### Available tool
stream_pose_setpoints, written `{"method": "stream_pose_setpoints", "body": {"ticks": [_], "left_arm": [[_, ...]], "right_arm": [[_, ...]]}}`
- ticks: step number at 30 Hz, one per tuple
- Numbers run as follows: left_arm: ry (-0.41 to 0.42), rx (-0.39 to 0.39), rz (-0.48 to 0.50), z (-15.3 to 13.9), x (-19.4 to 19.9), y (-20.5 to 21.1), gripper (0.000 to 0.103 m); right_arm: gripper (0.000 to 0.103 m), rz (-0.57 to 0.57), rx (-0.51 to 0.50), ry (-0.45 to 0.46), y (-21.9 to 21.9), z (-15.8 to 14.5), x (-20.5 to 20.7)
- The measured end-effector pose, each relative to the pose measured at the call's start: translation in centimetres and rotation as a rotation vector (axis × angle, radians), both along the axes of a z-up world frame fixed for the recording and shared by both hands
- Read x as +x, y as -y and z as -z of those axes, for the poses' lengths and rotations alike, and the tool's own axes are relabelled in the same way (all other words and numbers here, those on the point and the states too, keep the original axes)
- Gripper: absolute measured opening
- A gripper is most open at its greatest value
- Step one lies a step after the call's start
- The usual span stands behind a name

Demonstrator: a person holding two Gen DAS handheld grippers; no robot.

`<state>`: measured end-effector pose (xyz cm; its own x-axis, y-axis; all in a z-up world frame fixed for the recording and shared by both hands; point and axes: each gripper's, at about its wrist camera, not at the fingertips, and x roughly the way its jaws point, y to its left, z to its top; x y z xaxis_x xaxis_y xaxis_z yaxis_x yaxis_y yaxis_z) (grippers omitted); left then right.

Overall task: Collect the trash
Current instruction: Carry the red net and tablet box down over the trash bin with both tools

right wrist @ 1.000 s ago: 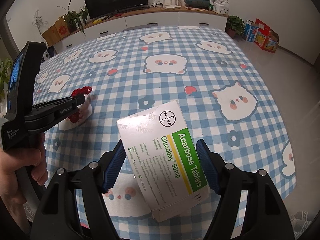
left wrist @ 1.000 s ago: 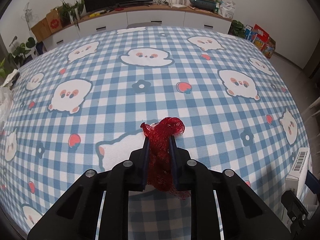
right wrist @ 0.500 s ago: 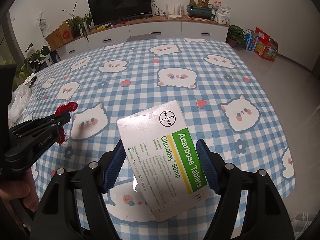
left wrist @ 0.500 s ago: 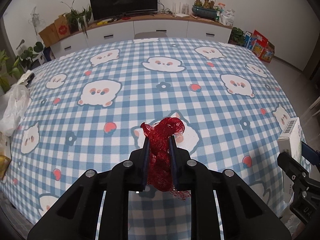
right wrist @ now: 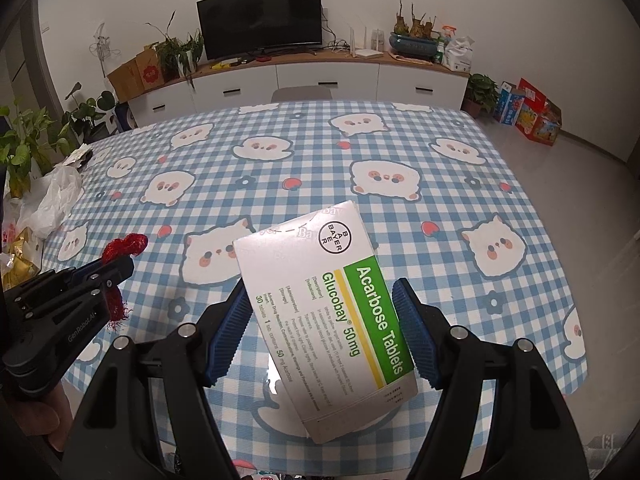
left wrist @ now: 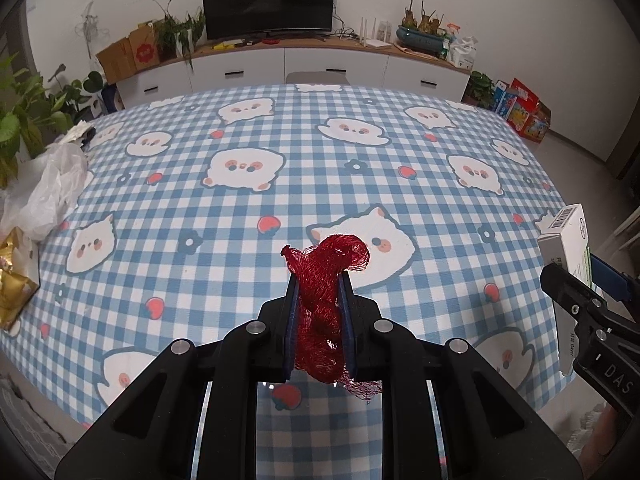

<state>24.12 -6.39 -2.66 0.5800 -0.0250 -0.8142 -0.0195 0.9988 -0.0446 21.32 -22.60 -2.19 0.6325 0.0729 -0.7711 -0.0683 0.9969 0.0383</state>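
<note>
The left gripper (left wrist: 318, 280) is clamped on a crumpled red mesh net (left wrist: 326, 276) above the blue checked bench (left wrist: 280, 152). The right gripper (right wrist: 322, 304) grips a white-and-green cardboard tablet box (right wrist: 332, 312) over the bench's near edge.

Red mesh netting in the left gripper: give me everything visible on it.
The red mesh netting is a crumpled wad of fine plastic-looking net, bunched into a twisted rope. The left gripper is shut on its middle; a curled tuft pokes out past the fingertips and frayed ends hang behind. It is held above the checked tablecloth, not touching it.
</note>
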Motion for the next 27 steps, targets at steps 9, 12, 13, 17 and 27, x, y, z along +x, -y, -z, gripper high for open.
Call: {"method": "stream_pose_setpoints", "body": {"ticks": [9,12,13,17,27], "left_arm": [[0.021,0.017,-0.020,-0.1,-3.8,-1.3,0.017],[0.031,0.022,-0.024,-0.4,-5.0,-1.6,0.017],[0.031,0.020,-0.025,-0.4,-5.4,-1.7,0.017],[0.029,0.016,-0.024,-0.6,-6.8,-2.0,0.017],[0.039,-0.006,-0.024,-1.2,-10.5,-2.5,0.017]], "right_arm": [[0.068,-0.018,0.004,0.001,-1.5,0.1,-2.6],[0.068,-0.019,0.015,0.009,-1.8,-0.2,-3.4],[0.068,-0.020,0.020,0.010,-1.8,-0.2,-3.7],[0.068,-0.023,0.023,0.017,-2.2,-0.6,-4.9],[0.068,-0.026,0.019,0.015,-2.7,-0.5,-7.5]]}}
